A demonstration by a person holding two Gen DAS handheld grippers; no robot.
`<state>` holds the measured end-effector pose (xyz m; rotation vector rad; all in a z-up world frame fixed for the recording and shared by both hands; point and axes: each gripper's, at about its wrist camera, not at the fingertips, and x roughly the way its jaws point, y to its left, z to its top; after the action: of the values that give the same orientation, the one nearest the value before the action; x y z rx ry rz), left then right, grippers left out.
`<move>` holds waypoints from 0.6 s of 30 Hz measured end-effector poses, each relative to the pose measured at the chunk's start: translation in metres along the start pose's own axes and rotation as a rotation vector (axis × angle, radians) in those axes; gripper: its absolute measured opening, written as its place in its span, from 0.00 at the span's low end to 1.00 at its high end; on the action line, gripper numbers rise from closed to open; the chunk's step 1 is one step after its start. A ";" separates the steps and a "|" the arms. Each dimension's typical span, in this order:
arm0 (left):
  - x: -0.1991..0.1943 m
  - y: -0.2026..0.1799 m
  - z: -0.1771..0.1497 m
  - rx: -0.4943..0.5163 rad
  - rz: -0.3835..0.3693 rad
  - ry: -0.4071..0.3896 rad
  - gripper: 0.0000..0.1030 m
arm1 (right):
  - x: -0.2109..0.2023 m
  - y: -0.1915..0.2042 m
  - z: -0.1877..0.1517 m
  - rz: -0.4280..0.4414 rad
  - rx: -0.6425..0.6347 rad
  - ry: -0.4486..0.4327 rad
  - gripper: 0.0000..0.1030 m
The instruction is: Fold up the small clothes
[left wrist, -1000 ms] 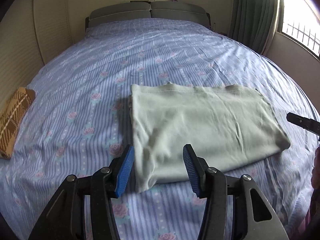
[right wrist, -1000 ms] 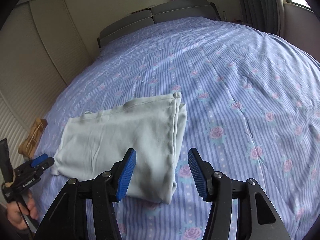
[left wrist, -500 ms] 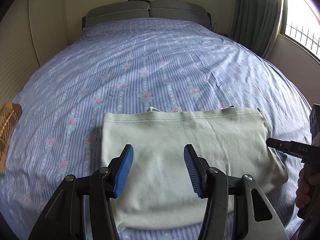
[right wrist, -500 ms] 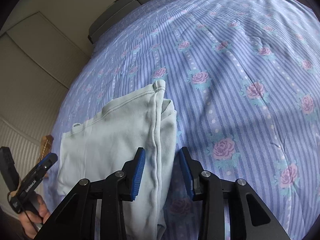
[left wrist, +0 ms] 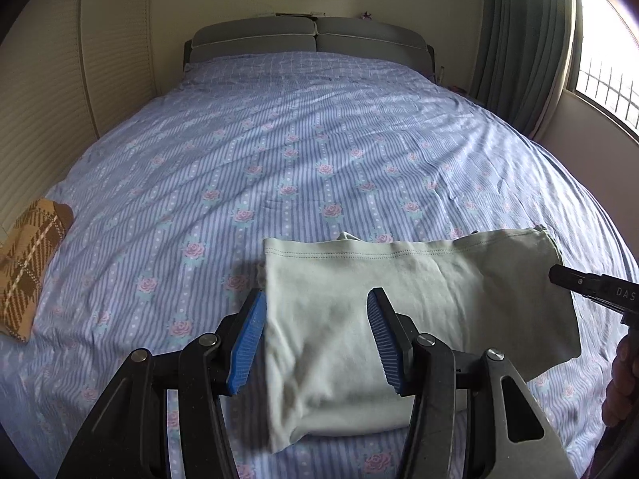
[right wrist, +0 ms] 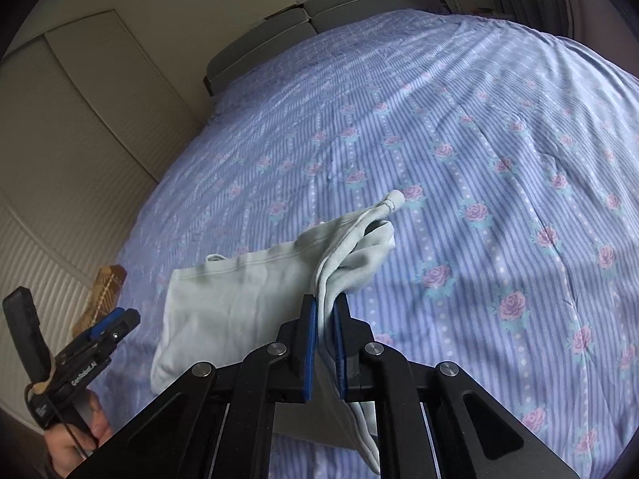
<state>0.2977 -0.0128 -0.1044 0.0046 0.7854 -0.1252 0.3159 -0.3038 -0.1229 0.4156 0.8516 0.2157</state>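
Note:
A pale green folded garment (left wrist: pixel 419 299) lies on the bed near the front edge. My left gripper (left wrist: pixel 315 339) is open and hovers over the garment's left part, with its blue pads (left wrist: pixel 245 343) on either side of the cloth and apart from it. In the right wrist view my right gripper (right wrist: pixel 324 343) is shut on the garment's right edge (right wrist: pixel 339 263), and the cloth is bunched and lifted there. The right gripper's tip also shows in the left wrist view (left wrist: pixel 591 285), at the garment's right side. The left gripper also shows in the right wrist view (right wrist: pixel 112 321).
The bed (left wrist: pixel 299 139) has a blue striped sheet with roses. A brown plaid folded cloth (left wrist: pixel 28 267) lies at the bed's left edge. A grey headboard (left wrist: pixel 307 38) stands at the far end. A green curtain (left wrist: pixel 519 40) and a window are at the right.
My right gripper has closed on the garment's right edge and lifted it into a bunch. My left gripper has shifted slightly toward the garment's left side and stays open.

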 end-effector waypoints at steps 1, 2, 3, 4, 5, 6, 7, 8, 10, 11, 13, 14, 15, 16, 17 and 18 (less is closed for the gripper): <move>-0.005 0.006 0.000 -0.006 0.004 -0.007 0.50 | 0.000 0.010 0.001 0.007 -0.008 0.001 0.09; -0.011 0.013 0.000 -0.012 0.009 -0.014 0.50 | -0.002 0.021 0.002 0.014 -0.019 0.001 0.09; -0.017 0.021 0.000 -0.018 0.014 -0.022 0.50 | -0.005 0.028 0.002 0.019 -0.030 0.001 0.09; -0.024 0.029 0.000 -0.025 0.021 -0.030 0.51 | -0.004 0.039 0.002 0.022 -0.045 0.002 0.09; -0.029 0.037 -0.001 -0.032 0.029 -0.037 0.51 | -0.001 0.051 0.003 0.024 -0.059 0.008 0.09; -0.035 0.045 -0.001 -0.039 0.037 -0.044 0.51 | 0.002 0.061 0.002 0.025 -0.068 0.013 0.09; -0.041 0.054 -0.001 -0.047 0.045 -0.051 0.51 | 0.006 0.072 0.002 0.022 -0.072 0.017 0.09; -0.046 0.063 -0.002 -0.056 0.055 -0.058 0.52 | 0.010 0.082 0.002 0.022 -0.076 0.022 0.09; -0.055 0.081 -0.004 -0.075 0.073 -0.073 0.54 | 0.021 0.104 0.001 0.023 -0.085 0.030 0.09; -0.058 0.089 -0.005 -0.084 0.083 -0.078 0.54 | 0.027 0.115 0.001 0.027 -0.091 0.036 0.09; -0.062 0.105 -0.007 -0.104 0.094 -0.080 0.54 | 0.043 0.139 -0.001 0.033 -0.117 0.050 0.09; -0.062 0.112 -0.009 -0.115 0.095 -0.077 0.54 | 0.053 0.150 -0.003 0.035 -0.130 0.064 0.09; -0.062 0.118 -0.010 -0.124 0.097 -0.073 0.54 | 0.061 0.160 -0.005 0.040 -0.138 0.079 0.09; -0.063 0.123 -0.011 -0.131 0.099 -0.071 0.54 | 0.069 0.171 -0.009 0.044 -0.153 0.094 0.09; -0.063 0.128 -0.013 -0.136 0.101 -0.071 0.54 | 0.078 0.180 -0.012 0.041 -0.169 0.106 0.09; -0.064 0.132 -0.014 -0.139 0.103 -0.070 0.54 | 0.087 0.189 -0.016 0.038 -0.182 0.119 0.09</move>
<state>0.2581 0.1260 -0.0753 -0.0908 0.7210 0.0269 0.3562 -0.0996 -0.1091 0.2503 0.9329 0.3530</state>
